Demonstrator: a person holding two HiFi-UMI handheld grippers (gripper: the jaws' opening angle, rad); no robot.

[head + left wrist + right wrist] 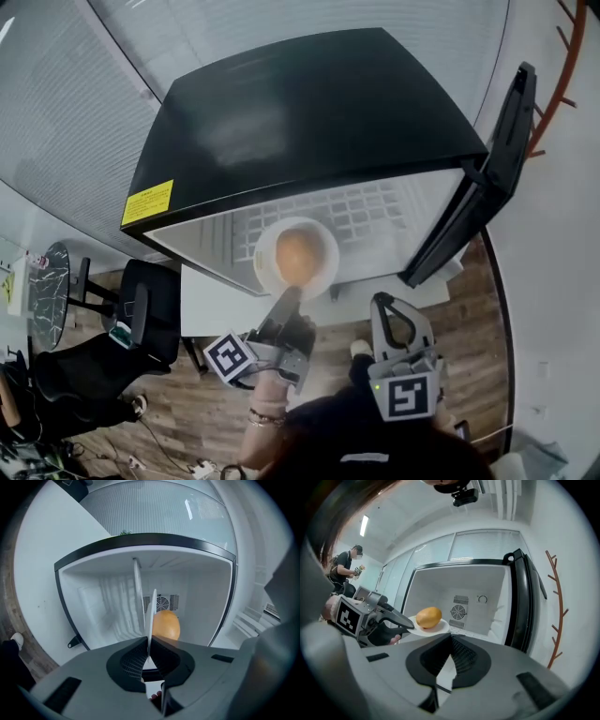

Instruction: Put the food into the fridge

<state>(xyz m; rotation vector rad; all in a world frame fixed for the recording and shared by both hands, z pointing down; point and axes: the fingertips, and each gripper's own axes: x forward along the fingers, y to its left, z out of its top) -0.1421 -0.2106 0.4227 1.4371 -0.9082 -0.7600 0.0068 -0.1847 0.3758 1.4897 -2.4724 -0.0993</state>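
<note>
A white plate carries a yellow-orange piece of food in front of the open black fridge. My left gripper is shut on the plate's near rim. In the left gripper view the plate stands edge-on between the jaws of the left gripper, with the food to its right. My right gripper hangs lower right, shut on nothing. The right gripper view shows the right gripper, the left gripper, the plate and the food before the white fridge interior.
The fridge door stands open at the right. A white wire shelf lies inside. Black office chairs and a round table stand at the left. A person is far back left; a brown rack is at the right.
</note>
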